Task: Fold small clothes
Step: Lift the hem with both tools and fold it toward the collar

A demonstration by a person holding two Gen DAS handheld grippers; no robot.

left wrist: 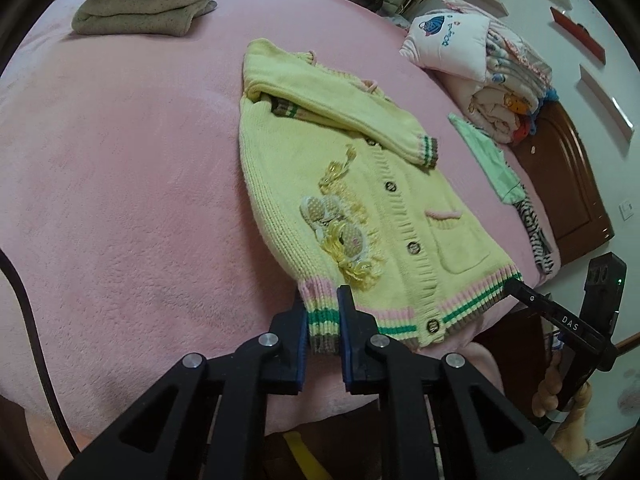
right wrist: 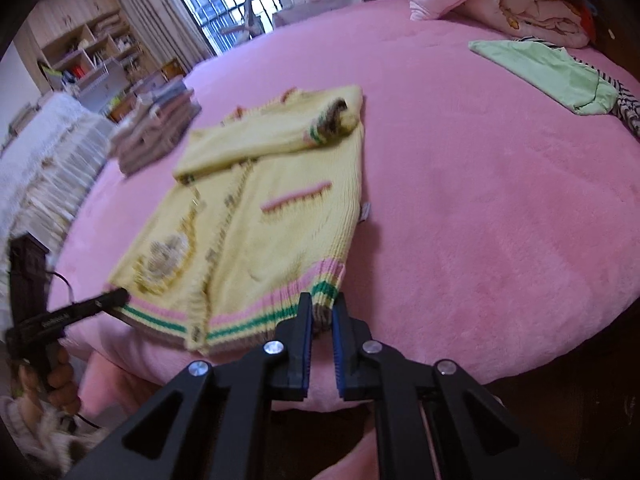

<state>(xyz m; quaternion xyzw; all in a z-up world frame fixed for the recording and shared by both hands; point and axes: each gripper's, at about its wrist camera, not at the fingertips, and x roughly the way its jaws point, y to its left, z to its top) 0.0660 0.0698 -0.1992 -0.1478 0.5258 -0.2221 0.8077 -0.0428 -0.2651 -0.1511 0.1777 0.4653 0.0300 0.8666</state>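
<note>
Cardigan [left wrist: 400, 184]: pale yellow knit; hem ribbed in bands of pink, yellow, green and brown; same stripes on the sleeve cuff [left wrist: 427, 151]; pink trim at the pocket [left wrist: 444, 214]; dark buttons down the front; yellow fringe and beige dotted appliqué [left wrist: 344, 236] on the chest

Blanket [left wrist: 140, 184]: plain pink, fleecy

Folded stack [left wrist: 148, 0]: grey-green speckled below, paler cream-green above

Flat garment [right wrist: 548, 70]: light green; beside it a black-and-white striped piece [right wrist: 630, 110]

Pillow [left wrist: 444, 42]: white-pink with a blue print

Bundled quilt [left wrist: 512, 92]: pale with orange, yellow and blue cartoon pattern

Left gripper [left wrist: 323, 322] and right gripper [right wrist: 321, 320]: black bodies, blue pads

Headboard [left wrist: 568, 184]: dark brown wood
</note>
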